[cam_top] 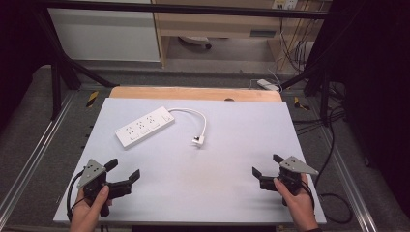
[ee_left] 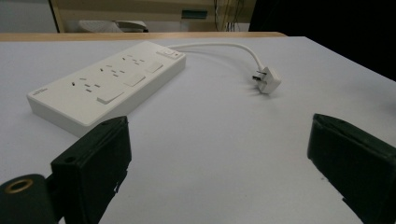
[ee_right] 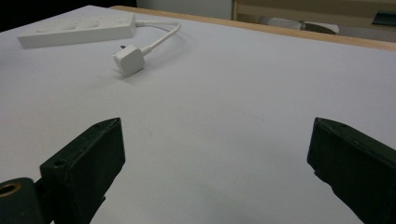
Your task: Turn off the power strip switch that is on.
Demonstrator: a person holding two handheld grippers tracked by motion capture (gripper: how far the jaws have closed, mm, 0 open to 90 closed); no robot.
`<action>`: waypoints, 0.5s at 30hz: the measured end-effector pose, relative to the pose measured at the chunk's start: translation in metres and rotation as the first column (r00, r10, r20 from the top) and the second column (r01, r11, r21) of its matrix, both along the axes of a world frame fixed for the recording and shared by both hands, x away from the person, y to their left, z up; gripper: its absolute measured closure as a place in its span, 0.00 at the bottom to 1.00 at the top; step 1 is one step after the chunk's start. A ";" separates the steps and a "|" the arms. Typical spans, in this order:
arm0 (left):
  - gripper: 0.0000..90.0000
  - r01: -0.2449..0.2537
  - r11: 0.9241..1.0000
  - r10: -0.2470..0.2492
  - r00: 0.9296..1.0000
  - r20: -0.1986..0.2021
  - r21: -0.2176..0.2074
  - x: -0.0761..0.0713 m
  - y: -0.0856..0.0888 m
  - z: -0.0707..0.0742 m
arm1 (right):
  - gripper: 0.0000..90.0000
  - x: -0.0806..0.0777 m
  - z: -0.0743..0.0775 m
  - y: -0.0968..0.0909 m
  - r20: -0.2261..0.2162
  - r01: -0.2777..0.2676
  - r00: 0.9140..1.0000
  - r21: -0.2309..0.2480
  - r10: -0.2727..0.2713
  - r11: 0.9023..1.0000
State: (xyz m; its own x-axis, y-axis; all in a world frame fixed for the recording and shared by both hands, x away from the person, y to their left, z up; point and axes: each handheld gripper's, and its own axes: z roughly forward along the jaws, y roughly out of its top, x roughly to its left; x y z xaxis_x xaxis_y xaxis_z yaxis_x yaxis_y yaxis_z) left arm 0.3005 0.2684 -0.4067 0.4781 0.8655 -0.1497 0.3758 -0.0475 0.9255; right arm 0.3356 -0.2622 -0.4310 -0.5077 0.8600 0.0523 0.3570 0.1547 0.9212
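White bench (cam_top: 193,193) from above: power strip (cam_top: 144,126) far left, plug (cam_top: 198,140) mid-bench, my left claw (cam_top: 124,169) and right claw (cam_top: 264,164) both agape, empty. Left gripper view — approach the strip (ee_left: 107,81) squarely. Right gripper view — I'd pinch the plug (ee_right: 128,59) by its sides.

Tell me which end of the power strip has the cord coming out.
The far right end of the power strip, next to its red switch. The cord curves from there to the plug; the near left end is plain.
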 end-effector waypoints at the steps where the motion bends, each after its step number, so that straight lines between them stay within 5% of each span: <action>1: 0.07 0.003 1.000 -0.003 1.000 -0.002 -0.001 0.000 -0.001 0.000 | 0.05 0.000 0.000 0.000 -0.002 0.002 1.000 -0.001 -0.002 1.000; 15: 0.06 0.015 1.000 -0.015 1.000 -0.010 0.009 0.001 -0.003 0.000 | 0.04 0.001 0.000 0.002 -0.017 0.001 1.000 -0.002 -0.001 1.000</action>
State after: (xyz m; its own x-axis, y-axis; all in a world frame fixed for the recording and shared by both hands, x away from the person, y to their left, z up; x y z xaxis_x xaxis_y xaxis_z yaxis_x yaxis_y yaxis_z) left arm 0.3010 0.2650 -0.4069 0.4896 0.8595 -0.1467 0.3845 -0.0617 0.9211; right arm 0.3366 -0.2600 -0.4315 -0.5057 0.8607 0.0590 0.3724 0.1560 0.9149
